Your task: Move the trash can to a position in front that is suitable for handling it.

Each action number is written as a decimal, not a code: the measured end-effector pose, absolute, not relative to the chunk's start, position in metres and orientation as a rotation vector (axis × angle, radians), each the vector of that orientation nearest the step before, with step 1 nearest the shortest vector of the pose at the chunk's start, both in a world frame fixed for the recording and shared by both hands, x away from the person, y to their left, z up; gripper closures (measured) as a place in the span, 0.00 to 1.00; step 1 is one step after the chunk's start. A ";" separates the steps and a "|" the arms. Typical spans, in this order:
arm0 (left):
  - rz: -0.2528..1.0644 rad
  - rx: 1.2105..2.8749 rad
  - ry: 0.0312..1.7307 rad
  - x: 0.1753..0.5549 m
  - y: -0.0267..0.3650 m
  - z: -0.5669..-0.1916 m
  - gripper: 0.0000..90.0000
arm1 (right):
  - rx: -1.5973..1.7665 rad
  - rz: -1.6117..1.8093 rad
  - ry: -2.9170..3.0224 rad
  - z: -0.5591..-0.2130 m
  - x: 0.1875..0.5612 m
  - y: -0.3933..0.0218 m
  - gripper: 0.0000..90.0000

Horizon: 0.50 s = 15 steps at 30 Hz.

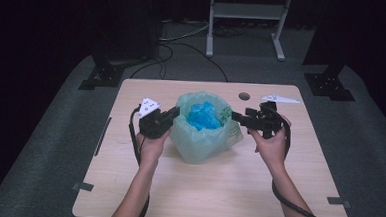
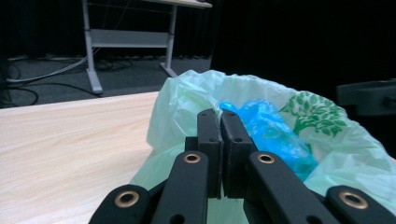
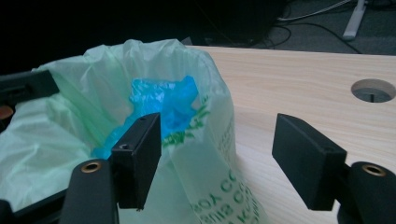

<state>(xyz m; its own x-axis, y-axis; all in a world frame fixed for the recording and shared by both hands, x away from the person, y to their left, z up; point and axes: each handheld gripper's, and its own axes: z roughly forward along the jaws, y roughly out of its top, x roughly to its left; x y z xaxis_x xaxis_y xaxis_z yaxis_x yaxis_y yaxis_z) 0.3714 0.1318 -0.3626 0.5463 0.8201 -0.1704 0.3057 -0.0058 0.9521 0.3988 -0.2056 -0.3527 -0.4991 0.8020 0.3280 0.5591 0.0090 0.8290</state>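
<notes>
**Bag held at one rim, other rim still to catch**

A green bag (image 1: 202, 131) stands open on the bench (image 1: 217, 190), near its middle, with a blue bundle (image 1: 204, 115) sitting inside it. The left gripper (image 1: 170, 116) is at the bag's left rim; in the left gripper view its jaws are clenched together with thin green film at their tips, so it appears to be pinching the rim, though how much film is caught is hard to tell. The right gripper (image 3: 219, 154) is released, jaws wide, at the bag's right side: in its own view the rim passes just beside one jaw and the other jaw hangs over bare bench, with no pad pressing on anything.

The step in hand looks like taking the bag by both sides of its mouth. The next move probably calls for bringing the right gripper onto the right rim so that the film lies between the pads, then closing, while the left one keeps its pinch steady so the bag does not slump or tip the bundle out.
</notes>
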 end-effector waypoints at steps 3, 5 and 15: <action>0.521 1.568 0.980 0.371 0.131 -0.361 0.98 | 1.447 1.473 2.063 -0.352 0.405 -0.200 0.36; 0.516 1.567 0.976 0.371 0.131 -0.359 0.98 | 1.458 1.455 2.078 -0.353 0.408 -0.195 0.37; 0.492 1.544 0.948 0.369 0.126 -0.351 0.98 | 1.508 1.404 2.122 -0.359 0.415 -0.182 0.52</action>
